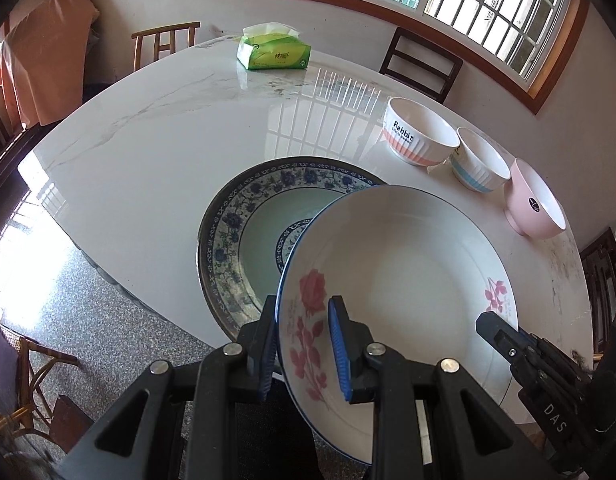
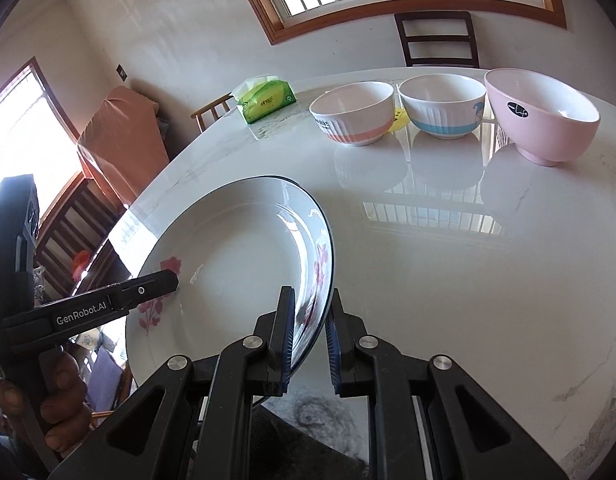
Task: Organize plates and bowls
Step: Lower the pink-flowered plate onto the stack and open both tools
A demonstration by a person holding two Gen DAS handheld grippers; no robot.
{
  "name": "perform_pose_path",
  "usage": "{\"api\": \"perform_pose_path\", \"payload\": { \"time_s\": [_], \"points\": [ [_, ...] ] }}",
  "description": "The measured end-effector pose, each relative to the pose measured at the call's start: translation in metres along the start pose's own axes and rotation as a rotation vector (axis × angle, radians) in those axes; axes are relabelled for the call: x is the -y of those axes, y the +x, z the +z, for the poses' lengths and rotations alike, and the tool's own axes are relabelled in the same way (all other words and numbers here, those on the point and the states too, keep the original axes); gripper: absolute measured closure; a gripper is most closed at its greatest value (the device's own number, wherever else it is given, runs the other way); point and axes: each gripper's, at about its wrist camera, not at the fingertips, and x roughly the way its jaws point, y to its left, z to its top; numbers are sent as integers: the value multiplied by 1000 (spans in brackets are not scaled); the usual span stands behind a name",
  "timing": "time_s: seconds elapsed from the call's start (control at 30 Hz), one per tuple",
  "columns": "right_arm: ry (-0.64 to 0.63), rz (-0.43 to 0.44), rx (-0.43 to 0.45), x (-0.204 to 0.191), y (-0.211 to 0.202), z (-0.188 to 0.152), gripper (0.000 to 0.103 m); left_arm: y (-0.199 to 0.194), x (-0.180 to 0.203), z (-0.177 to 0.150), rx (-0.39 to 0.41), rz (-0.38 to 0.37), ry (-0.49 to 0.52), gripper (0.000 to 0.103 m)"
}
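A white plate with pink roses [image 1: 395, 264] is held tilted above the marble table [image 1: 148, 152]. My left gripper [image 1: 304, 348] is shut on its left rim. My right gripper [image 2: 309, 340] is shut on its right rim, and the plate also shows in the right wrist view [image 2: 228, 264]. Below and to the left of it lies a blue floral plate [image 1: 236, 216] on the table. Three bowls stand in a row at the right: a pink-striped "Rabbit" bowl [image 1: 419, 132], a blue-striped bowl [image 1: 479, 160] and a plain pink bowl [image 1: 535, 204].
A green tissue pack [image 1: 274, 50] sits at the table's far side. Chairs [image 1: 421, 66] stand around the table, under a barred window. The table's near edge drops to a speckled floor [image 1: 88, 300] at the left.
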Motion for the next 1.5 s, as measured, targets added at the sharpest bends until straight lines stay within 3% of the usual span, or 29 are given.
{"api": "perform_pose_path", "payload": {
  "time_s": [0.67, 1.5],
  "points": [
    [-71, 9, -57, -32, 50, 20, 88, 22, -33, 26, -3, 44, -54, 78],
    [-92, -20, -47, -39, 70, 27, 88, 41, -45, 38, -12, 34, -61, 78]
  ]
}}
